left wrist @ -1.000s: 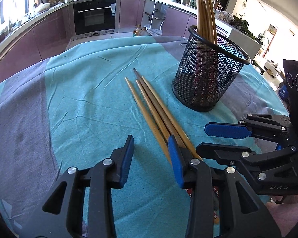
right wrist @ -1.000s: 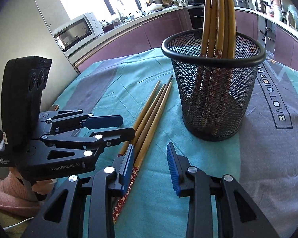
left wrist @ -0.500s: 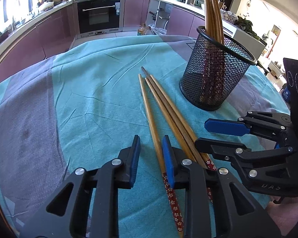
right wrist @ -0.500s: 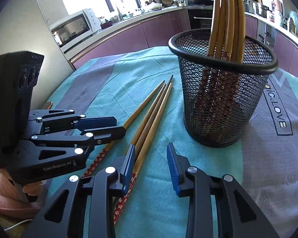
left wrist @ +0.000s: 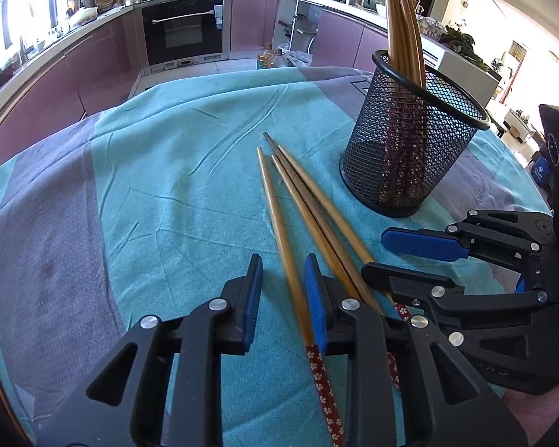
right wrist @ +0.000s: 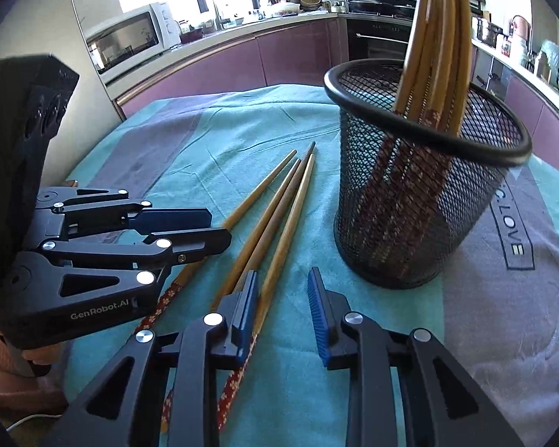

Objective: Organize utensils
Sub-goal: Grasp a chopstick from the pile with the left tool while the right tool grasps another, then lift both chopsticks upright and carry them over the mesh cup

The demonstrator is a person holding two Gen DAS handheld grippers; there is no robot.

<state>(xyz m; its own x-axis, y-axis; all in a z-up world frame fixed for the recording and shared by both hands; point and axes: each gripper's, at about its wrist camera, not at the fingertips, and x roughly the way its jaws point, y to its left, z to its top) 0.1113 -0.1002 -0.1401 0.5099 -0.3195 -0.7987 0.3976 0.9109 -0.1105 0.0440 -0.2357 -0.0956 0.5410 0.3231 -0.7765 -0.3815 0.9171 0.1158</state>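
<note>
Several wooden chopsticks with red flowered ends lie side by side on the teal cloth [left wrist: 309,219] [right wrist: 275,223]. A black mesh cup [left wrist: 410,141] [right wrist: 417,201] stands to their right with several chopsticks upright in it. My left gripper [left wrist: 283,294] is open and straddles the leftmost chopstick [left wrist: 279,223], which lies against the right pad, apart from the others. My right gripper [right wrist: 283,305] is open and empty over the near ends of the others; it also shows in the left wrist view [left wrist: 421,260]. The left gripper shows in the right wrist view [right wrist: 190,231].
A teal and grey tablecloth [left wrist: 149,186] covers the table. Kitchen counters, an oven [left wrist: 184,29] and a microwave [right wrist: 126,41] stand beyond the far edge. The cloth's grey band with lettering [right wrist: 514,231] lies right of the cup.
My left gripper narrowed and came around the leftmost chopstick, which has swung away from the bundle. The right gripper has shifted slightly; the cup appears closer and tilted in its view.
</note>
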